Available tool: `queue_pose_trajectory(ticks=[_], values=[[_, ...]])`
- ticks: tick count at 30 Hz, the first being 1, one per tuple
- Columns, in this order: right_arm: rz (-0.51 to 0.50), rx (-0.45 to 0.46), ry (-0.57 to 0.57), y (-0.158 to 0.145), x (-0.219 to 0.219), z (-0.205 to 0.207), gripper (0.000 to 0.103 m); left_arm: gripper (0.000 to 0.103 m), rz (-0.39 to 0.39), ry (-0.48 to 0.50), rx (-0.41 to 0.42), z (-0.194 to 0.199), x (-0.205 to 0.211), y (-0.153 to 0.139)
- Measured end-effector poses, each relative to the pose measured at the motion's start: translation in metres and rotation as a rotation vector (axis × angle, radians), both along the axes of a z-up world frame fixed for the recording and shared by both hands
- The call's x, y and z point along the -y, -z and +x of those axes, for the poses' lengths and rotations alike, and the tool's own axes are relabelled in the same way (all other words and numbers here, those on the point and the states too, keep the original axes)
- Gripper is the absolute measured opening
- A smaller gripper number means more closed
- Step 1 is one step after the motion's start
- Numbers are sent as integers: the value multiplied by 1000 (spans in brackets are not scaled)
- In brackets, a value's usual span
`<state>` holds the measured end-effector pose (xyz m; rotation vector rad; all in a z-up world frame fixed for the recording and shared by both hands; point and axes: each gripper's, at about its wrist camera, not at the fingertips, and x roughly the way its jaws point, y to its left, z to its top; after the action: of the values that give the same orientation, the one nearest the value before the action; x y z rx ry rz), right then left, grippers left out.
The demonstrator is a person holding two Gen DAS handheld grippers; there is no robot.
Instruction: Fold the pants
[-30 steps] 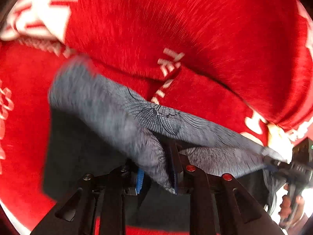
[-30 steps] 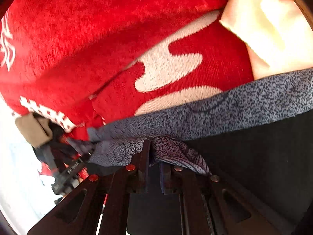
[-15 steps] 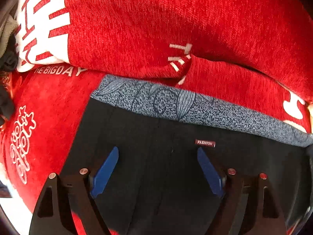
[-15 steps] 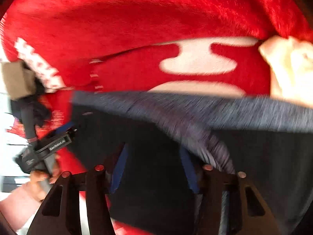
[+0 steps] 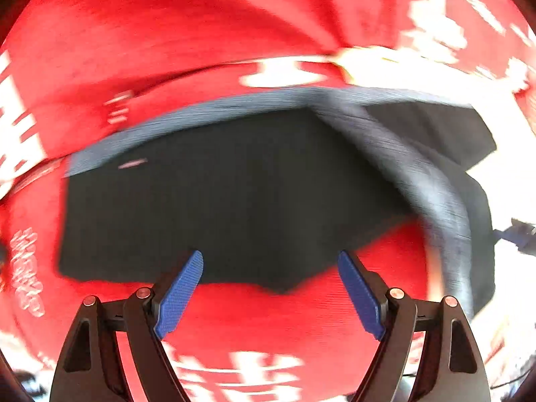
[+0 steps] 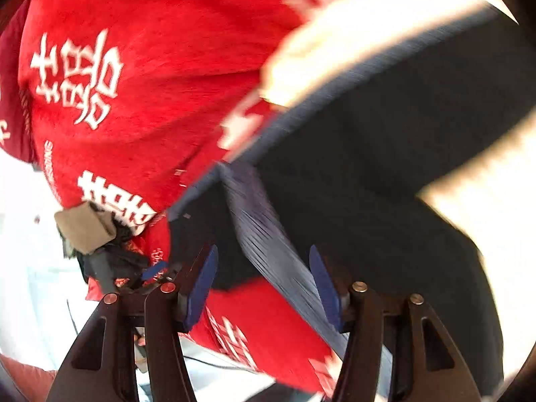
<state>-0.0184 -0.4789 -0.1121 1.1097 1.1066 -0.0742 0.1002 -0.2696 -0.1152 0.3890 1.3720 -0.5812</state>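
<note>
Both jaws apart, pants (image 5: 234, 194) apparently below, right jaws opening

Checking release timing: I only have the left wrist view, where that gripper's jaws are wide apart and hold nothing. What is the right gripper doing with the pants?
Observer: The right gripper is opening. The grey waistband of the black pants runs between its fingers, but neither pad seems to press on it.
Operator: And seen from outside, where does my left gripper sit?
Observer: In the right wrist view, the left gripper is just off the pants' corner, over the red blanket rather than the black cloth. A beige block shows right behind it.
</note>
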Motion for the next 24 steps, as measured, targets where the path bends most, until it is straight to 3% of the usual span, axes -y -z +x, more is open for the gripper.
queue_pose_trajectory(ticks=[5, 10, 15, 19, 20, 22, 24], values=[[-4, -140, 154, 15, 1, -121, 61, 84, -101, 151, -102, -44, 70, 14], [-18, -238, 281, 39, -25, -208, 61, 84, -149, 163, -180, -67, 108, 27], [40, -241, 331, 78, -55, -243, 61, 84, -169, 190, -165, -84, 125, 32], [67, -159, 347, 91, -61, -245, 60, 83, -158, 196, -183, -96, 144, 46], [71, -137, 353, 93, -60, -244, 55, 70, -162, 188, -195, -97, 147, 49], [86, -143, 347, 95, -59, -245, 23, 41, -148, 180, -234, -99, 154, 58], [110, -124, 334, 89, -54, -241, 15, 41, -150, 165, -241, -95, 158, 57]])
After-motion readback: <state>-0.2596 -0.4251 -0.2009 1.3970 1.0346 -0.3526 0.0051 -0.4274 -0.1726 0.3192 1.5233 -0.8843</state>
